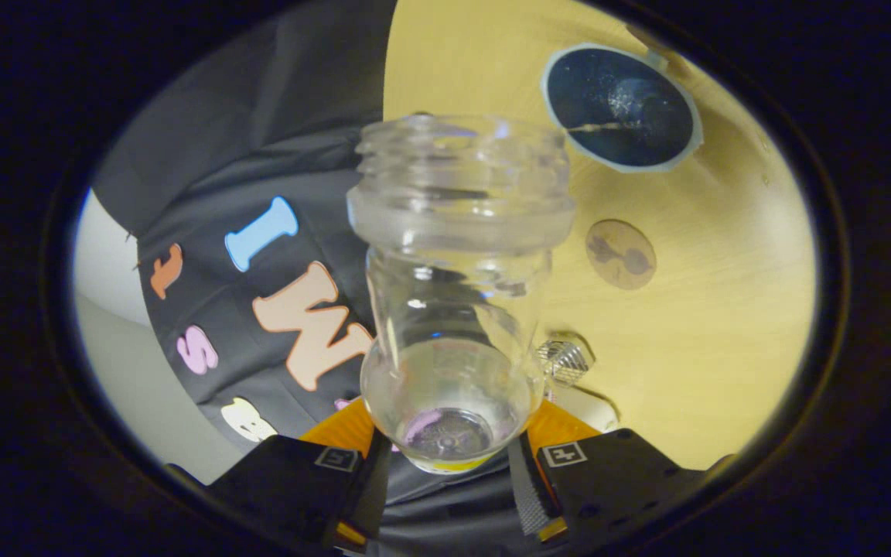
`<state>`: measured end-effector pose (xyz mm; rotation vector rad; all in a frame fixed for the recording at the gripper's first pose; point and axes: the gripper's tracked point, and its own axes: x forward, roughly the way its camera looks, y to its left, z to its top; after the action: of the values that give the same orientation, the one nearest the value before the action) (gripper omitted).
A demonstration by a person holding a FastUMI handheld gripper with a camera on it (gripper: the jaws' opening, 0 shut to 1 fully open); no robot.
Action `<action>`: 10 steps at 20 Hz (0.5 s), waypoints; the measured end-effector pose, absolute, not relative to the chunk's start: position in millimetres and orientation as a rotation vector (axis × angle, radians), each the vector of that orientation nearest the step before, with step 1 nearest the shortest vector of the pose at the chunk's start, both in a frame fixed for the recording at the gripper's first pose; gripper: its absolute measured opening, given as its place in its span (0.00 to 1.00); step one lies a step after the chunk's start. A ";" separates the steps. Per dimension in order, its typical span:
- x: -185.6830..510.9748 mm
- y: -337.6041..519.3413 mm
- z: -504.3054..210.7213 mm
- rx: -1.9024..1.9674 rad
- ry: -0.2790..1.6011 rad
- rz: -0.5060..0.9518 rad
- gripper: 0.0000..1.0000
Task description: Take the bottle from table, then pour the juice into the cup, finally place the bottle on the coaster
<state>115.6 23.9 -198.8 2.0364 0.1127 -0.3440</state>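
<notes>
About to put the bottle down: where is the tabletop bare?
Bare wood lies past the round coaster, on the side away from the bottle the jaws clamp. The coaster itself is free. Tighter between the coaster and the dark cup beyond it.

bottle (457,294): clear glossy plastic, ribbed threaded neck
table (724,325): pale wood, smooth, matt
cup (622,107): dark, glossy inside
coaster (620,254): matt, wood-like
wall: matt cloth

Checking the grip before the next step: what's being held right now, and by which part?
The clear bottle, clamped between the jaws near its base, its open neck pointing ahead.
</notes>
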 end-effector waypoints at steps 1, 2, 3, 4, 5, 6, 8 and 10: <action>114.4 28.8 -203.8 1.978 0.147 -0.352 0.71; 111.9 33.1 -209.9 1.914 0.187 -0.358 0.71; 109.4 37.1 -211.7 1.841 0.215 -0.362 0.71; 105.3 38.9 -214.5 1.760 0.238 -0.364 0.71; 97.4 40.0 -216.5 1.664 0.268 -0.369 0.71; 93.6 38.6 -218.7 1.570 0.287 -0.375 0.71; 88.3 37.0 -219.0 1.402 0.319 -0.376 0.71; 83.1 36.8 -223.2 1.243 0.366 -0.390 0.71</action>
<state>83.1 36.8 -223.2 1.2427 0.3658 -0.3903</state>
